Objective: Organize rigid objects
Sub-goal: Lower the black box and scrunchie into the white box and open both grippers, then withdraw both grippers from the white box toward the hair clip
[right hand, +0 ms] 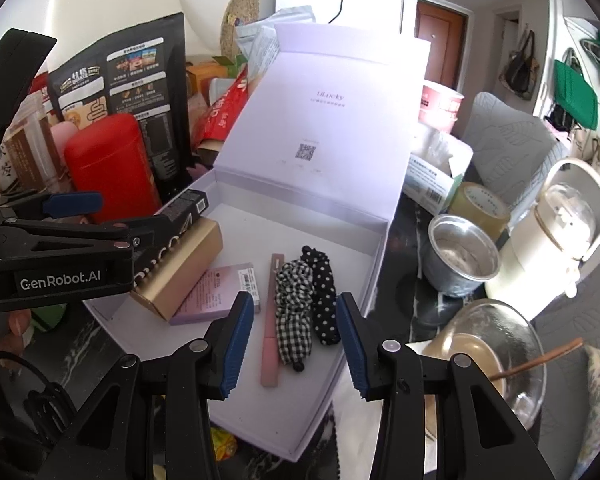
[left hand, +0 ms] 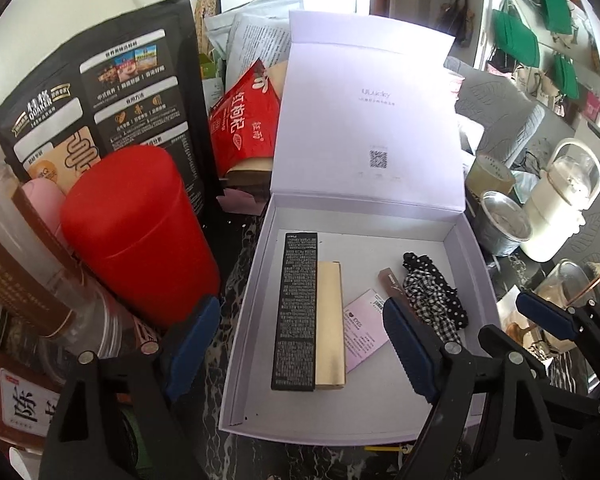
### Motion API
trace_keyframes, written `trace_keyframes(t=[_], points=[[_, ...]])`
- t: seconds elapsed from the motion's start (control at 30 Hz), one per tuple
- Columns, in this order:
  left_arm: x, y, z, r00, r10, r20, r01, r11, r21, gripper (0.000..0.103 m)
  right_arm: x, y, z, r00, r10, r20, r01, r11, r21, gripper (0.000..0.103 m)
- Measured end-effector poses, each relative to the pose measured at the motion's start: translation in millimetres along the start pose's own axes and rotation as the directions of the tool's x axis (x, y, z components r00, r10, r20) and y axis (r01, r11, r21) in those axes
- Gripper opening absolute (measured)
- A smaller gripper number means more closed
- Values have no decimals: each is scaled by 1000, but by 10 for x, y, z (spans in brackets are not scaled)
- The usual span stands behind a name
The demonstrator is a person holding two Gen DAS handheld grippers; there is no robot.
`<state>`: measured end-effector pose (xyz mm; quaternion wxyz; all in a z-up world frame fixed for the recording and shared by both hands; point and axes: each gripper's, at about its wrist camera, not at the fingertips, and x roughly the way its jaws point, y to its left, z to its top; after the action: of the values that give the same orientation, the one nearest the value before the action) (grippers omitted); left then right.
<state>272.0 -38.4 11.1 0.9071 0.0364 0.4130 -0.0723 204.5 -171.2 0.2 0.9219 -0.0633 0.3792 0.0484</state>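
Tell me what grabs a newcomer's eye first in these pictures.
The open white gift box at centre, lid propped upright, holds a long black box against a gold box, a pink card, a slim pink tube and two scrunchies. A bright red canister stands left of it. Both claws, left and right, hang open and empty over the box.

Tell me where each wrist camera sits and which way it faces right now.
Left wrist: on the left gripper, angled down into the open white cardboard box; own open blue-padded fingers show.
Right wrist: on the right gripper, looking down into it; own open fingers, left gripper and fingertips of a hand show.
Shared: box, black printed carton, red cylindrical canister.
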Motion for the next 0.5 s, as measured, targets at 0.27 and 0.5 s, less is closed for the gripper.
trace_keyframes(t=[0.27,0.5], points=[[-286,-17,-27,999,19,33,-20,1000,16,84,-238,15,6,999,0,35,0,1000,3,43],[-627,-13,-75,996,26,80,-27,1000,8,84,-530,64,2,997,9,75,-8,1000,-5,43]])
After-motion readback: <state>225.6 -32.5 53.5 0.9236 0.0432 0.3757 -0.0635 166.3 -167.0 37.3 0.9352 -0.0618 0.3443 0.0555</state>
